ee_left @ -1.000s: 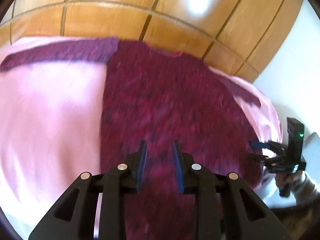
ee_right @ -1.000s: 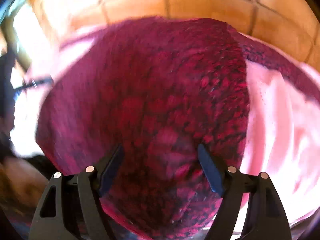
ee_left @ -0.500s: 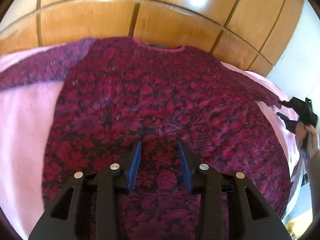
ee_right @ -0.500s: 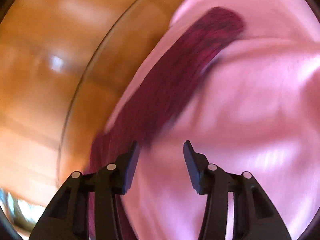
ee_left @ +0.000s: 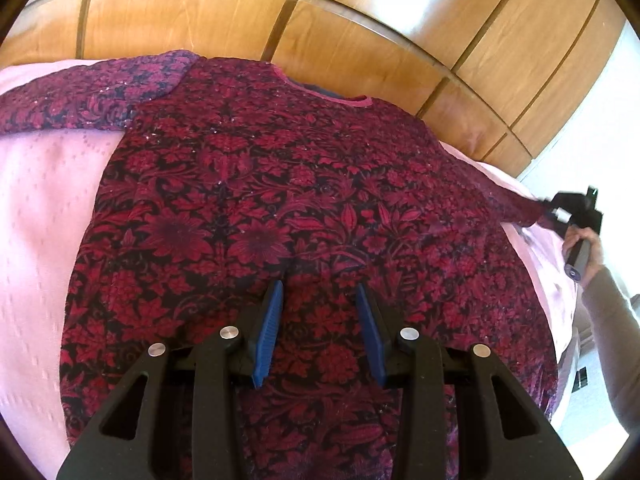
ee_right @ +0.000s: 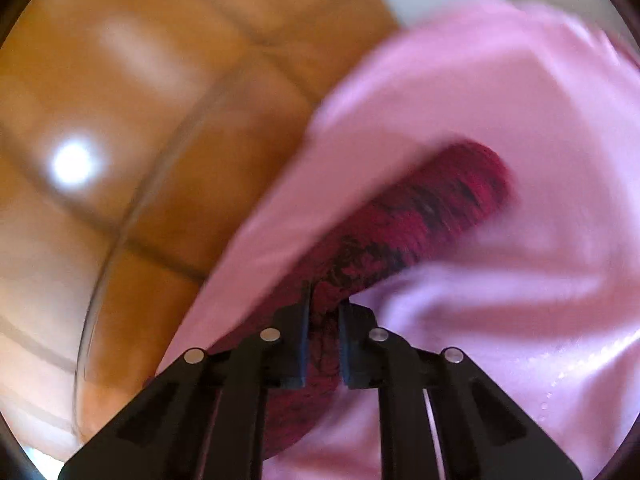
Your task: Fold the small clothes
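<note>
Crimson-and-black floral knit sweater point(ee_left: 304, 216) lies flat, front up, on the pink bedspread point(ee_left: 44, 216), neckline at 12 o'clock toward the wooden panelling point(ee_left: 360, 12). One sleeve runs out to 10 o'clock, the other to 3 o'clock. Left tongs point(ee_left: 319, 300) hover low over the sweater's lower middle, jaws partly apart, nothing between the blue pads point(ee_left: 269, 336). Right tongs point(ee_right: 323, 308) are closing on the 3 o'clock sleeve point(ee_right: 424, 216); knit fabric sits pinched between the jaws, the gap nearly gone. Right wrist view is motion-blurred; the cuff end points to 2 o'clock there. From the left wrist view the right tongs show at 3 o'clock at the sleeve end, held by a hand point(ee_left: 592, 246) in a grey sleeve point(ee_left: 612, 328).
</note>
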